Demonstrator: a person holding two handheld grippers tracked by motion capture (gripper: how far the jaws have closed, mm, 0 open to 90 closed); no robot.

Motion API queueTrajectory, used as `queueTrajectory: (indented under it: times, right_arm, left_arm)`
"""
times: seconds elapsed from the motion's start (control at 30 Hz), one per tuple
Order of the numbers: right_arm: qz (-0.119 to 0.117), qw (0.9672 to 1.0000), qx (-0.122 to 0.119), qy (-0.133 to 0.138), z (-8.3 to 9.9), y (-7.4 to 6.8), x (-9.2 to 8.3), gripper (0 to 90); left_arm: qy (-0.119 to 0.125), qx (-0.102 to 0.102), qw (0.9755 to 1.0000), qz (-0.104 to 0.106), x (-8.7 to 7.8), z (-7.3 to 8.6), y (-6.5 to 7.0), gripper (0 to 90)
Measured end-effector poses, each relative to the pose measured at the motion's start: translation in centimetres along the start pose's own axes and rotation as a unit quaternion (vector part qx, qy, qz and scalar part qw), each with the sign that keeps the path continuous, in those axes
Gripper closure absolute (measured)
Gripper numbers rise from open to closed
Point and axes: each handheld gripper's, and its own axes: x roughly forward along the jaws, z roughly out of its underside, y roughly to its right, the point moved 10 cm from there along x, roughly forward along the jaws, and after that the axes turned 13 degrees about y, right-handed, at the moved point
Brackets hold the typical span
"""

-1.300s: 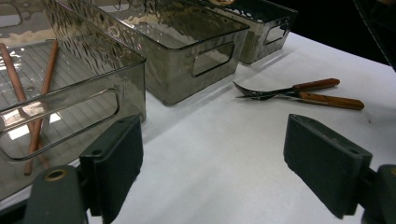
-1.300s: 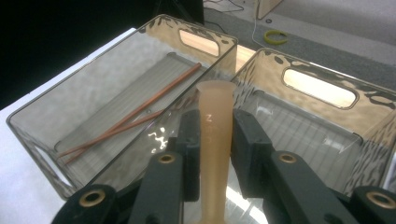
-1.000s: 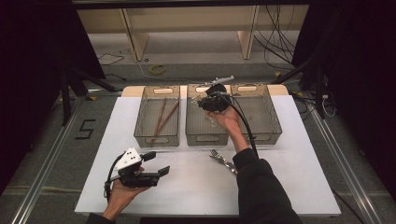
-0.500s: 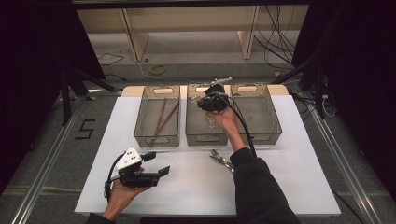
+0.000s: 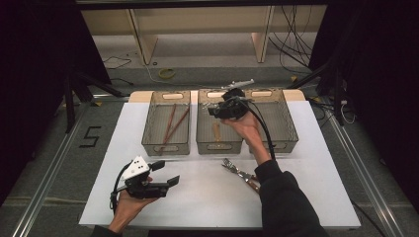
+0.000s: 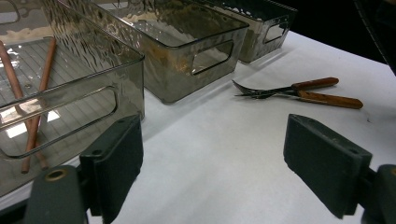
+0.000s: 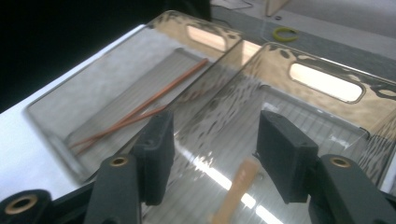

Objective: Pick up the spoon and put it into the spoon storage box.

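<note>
Over the middle bin point(image 5: 219, 129) I have the right gripper point(image 5: 215, 110) with its jaws parted and nothing between them; they have just been opening. A wooden-handled piece point(image 7: 236, 191) lies on that bin's floor right under them, so I judge this the drop of a sorted item. In the right gripper view the pads stand clear on either side of the handle, not touching it. Its working end is hidden, so I cannot tell what utensil it is.

Left of the middle bin, the left bin point(image 5: 167, 129) holds two chopsticks point(image 5: 174, 123) lying lengthwise, which suggests each bin takes one kind of cutlery. Right of the middle bin, I cannot make out anything in the right bin point(image 5: 276, 121).

Near side of the middle bin, on the white desk point(image 5: 197, 202), two more wooden-handled utensils point(image 6: 299, 91) lie crossed and touching, one of them a fork. They sit close to my right forearm, so I would take them next with the right gripper.

Well to the near left of the middle bin, the left gripper point(image 5: 170, 173) is wide open and empty above the desk, parked out of the way and aimed toward the utensils.
</note>
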Motion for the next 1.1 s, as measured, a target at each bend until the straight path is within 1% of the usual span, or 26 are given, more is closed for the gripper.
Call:
queueTrajectory:
  times: [0.1, 0.23, 0.37, 0.43, 0.53, 0.6, 0.7, 0.83, 0.9, 0.97, 1.1]
  right_arm:
    - [-0.019, 0.9996, -0.017, -0.008, 0.3, -0.7, -1.7, 43.3]
    - [-0.033, 0.9985, -0.039, -0.017, 1.2, -1.3, -4.0, 39.7]
    - [-0.047, 0.9968, -0.057, -0.031, 2.7, -1.9, -6.2, 38.2]
    - [-0.055, 0.9957, -0.065, -0.038, 3.4, -2.2, -7.3, 38.2]
    - [-0.061, 0.9947, -0.070, -0.045, 4.6, -2.5, -8.6, 38.4]
    - [-0.061, 0.9941, -0.075, -0.048, 5.3, -2.5, -9.3, 38.4]
    - [-0.062, 0.9930, -0.080, -0.060, 6.5, -2.2, -10.1, 37.8]
    - [-0.061, 0.9924, -0.079, -0.072, 8.0, -1.8, -11.2, 38.0]
    - [-0.060, 0.9914, -0.082, -0.083, 8.8, -1.6, -11.6, 38.0]
    - [-0.055, 0.9904, -0.086, -0.092, 9.3, -1.4, -11.9, 38.0]
    - [-0.057, 0.9890, -0.087, -0.105, 10.0, -1.1, -12.4, 38.0]
  left_arm:
    - [0.000, -0.001, 1.0000, 0.000, 0.0, 0.0, 0.0, 19.2]
    - [0.000, 0.000, 1.0000, 0.000, 0.0, 0.0, 0.0, 19.2]
    - [0.001, -0.003, 1.0000, -0.001, 0.1, 0.0, -0.1, 19.2]
    - [0.002, -0.001, 1.0000, -0.002, 0.0, 0.0, -0.1, 19.2]
    - [0.003, -0.003, 1.0000, -0.003, 0.0, 0.0, -0.1, 19.2]
    - [-0.001, -0.001, 1.0000, -0.002, 0.0, 0.1, -0.1, 19.2]
    - [0.000, -0.001, 1.0000, -0.001, 0.1, 0.1, -0.1, 19.2]
    - [0.001, -0.003, 1.0000, -0.004, 0.1, 0.1, -0.2, 19.2]
    - [0.001, -0.002, 1.0000, -0.002, 0.0, 0.1, -0.1, 19.2]
    - [0.000, 0.003, 1.0000, -0.001, 0.0, 0.0, -0.1, 19.1]
    - [-0.002, 0.001, 1.0000, -0.001, 0.0, 0.1, -0.1, 19.1]
